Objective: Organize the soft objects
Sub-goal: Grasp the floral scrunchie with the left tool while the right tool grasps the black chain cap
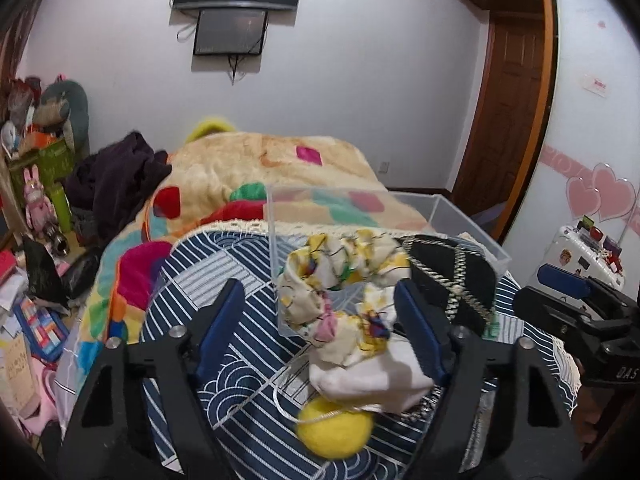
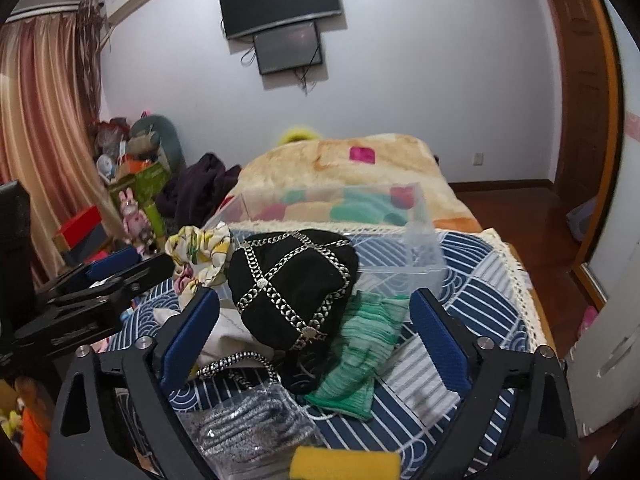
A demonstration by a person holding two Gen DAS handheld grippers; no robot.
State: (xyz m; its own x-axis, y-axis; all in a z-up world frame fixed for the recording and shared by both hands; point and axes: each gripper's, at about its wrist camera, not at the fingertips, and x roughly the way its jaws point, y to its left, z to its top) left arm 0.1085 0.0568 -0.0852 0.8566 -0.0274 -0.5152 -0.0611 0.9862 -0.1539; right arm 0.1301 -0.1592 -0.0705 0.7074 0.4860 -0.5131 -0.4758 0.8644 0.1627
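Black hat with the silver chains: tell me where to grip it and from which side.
Grip the black hat across its rounded crown, coming from above and in front with the right gripper, whose open jaws already flank it. The crown bulges highest in the pile and should squash between the pads. Avoid the loose chain strap trailing at its base, which would probably slip.

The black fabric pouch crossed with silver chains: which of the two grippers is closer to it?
Right. The right gripper frames the black pouch between its open fingers, while the left gripper sits beside it, around the floral scrunchie.
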